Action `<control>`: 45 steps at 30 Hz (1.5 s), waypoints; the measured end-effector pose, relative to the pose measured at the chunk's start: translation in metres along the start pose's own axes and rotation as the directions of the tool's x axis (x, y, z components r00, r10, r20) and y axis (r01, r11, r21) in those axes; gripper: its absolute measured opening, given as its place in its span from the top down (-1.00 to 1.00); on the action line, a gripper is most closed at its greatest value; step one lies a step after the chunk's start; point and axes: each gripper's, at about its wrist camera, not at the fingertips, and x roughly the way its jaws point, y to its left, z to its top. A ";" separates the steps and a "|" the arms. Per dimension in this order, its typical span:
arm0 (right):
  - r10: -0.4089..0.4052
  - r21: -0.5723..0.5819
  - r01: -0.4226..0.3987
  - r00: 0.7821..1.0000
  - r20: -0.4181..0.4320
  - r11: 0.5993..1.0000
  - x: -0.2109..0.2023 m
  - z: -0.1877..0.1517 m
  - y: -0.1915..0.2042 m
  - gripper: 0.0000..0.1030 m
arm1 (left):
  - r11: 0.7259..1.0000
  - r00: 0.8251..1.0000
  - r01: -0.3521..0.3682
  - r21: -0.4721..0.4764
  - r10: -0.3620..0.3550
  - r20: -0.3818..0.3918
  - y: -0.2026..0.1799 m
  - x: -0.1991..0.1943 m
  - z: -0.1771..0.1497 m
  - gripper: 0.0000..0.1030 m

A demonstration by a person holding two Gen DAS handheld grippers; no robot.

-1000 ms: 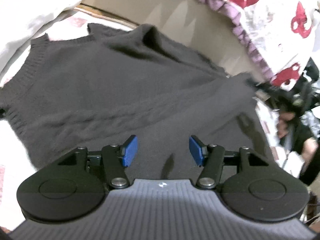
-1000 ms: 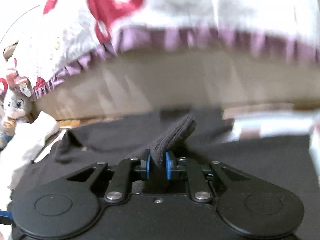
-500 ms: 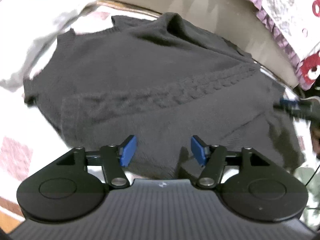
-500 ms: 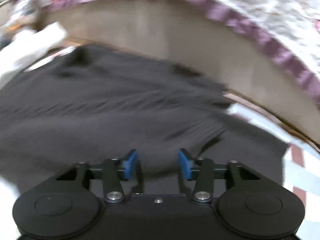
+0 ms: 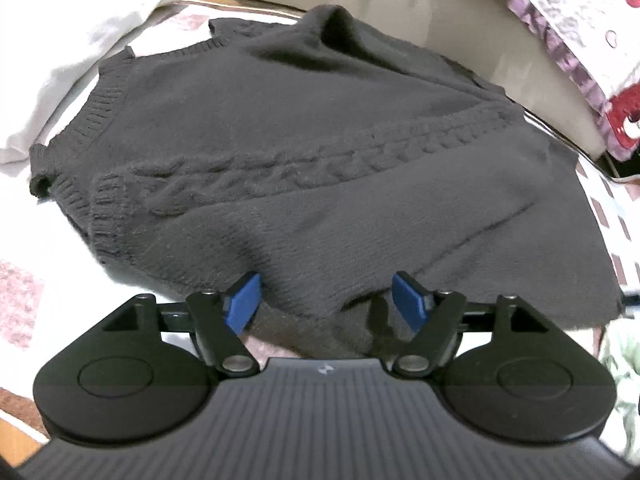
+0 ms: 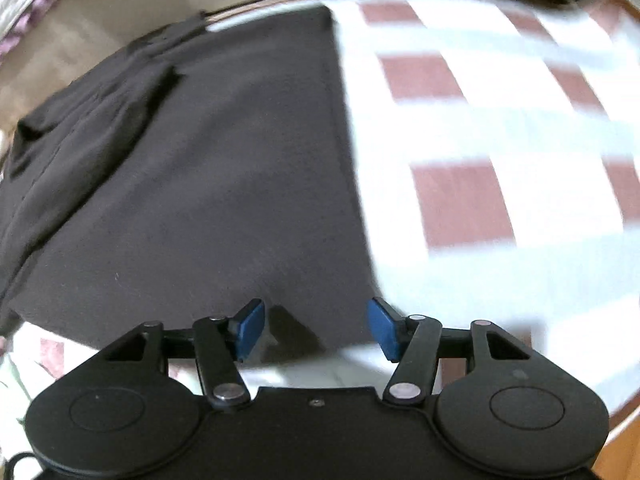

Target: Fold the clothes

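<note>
Your surroundings: a red-and-white checked cloth (image 6: 480, 128) covering the work surface. Behind it you have a beige panel (image 5: 460, 12), and a purple-frilled, red-printed quilt (image 5: 580, 20) at upper right.

R tongs (image 6: 316, 328) agape, dark sweater (image 6: 200, 160)

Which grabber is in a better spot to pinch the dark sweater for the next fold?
Probably the left gripper. Its open jaws already sit either side of a raised fold of the dark sweater. The right gripper, also open, hangs over the sweater's flat corner by the checked cloth, with nothing between its jaws.
</note>
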 end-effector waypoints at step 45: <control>0.427 -0.629 -0.316 0.904 0.029 0.711 0.059 0.175 0.257 -0.05 | 0.959 0.952 -0.277 0.059 0.266 0.150 -0.018 -0.005 0.076 -0.37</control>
